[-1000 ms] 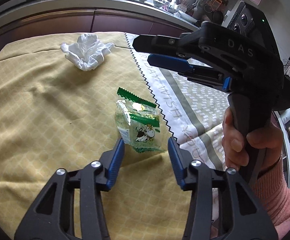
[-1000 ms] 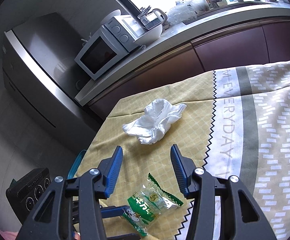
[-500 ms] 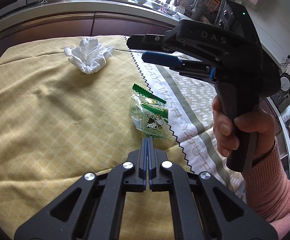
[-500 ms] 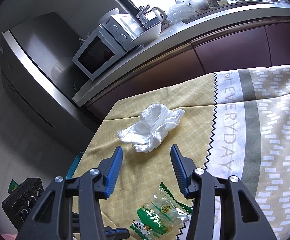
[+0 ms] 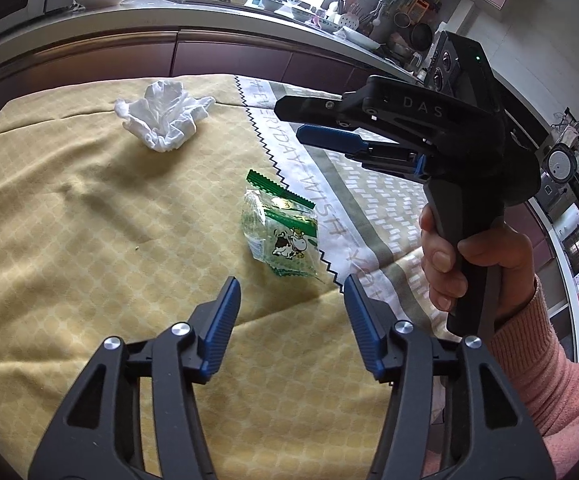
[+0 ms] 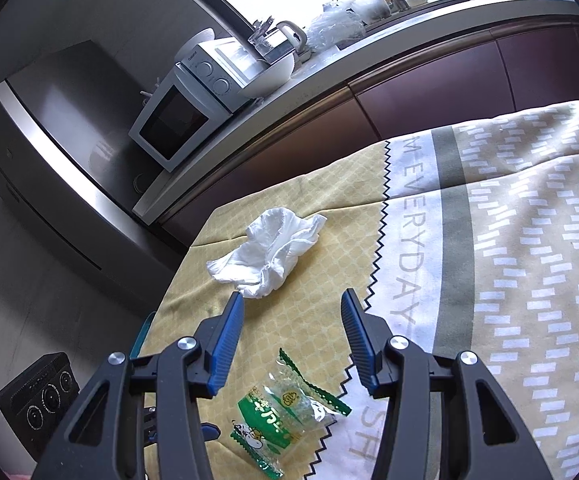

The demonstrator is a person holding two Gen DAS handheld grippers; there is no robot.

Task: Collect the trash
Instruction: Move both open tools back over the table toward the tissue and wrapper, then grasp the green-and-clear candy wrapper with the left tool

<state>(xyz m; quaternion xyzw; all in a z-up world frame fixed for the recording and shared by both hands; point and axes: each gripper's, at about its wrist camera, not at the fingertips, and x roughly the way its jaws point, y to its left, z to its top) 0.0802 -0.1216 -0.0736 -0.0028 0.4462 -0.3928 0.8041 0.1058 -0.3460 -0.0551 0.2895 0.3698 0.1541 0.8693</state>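
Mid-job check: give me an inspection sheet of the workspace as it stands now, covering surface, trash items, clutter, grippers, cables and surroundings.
Surface: table under a yellow and grey tablecloth, wrinkled.
Job's things: green snack wrapper lying flat by the zigzag seam; crumpled white tissue farther back, apart from the wrapper. Neither is held.
Clutter: nothing seen on the cloth besides these.
Grippers: left gripper open, just short of the wrapper; right gripper open, above the cloth between tissue and wrapper, touching neither.
Cables: nothing seen.
Surroundings: counter with microwave, white bowl, kettle; steel fridge at the left.
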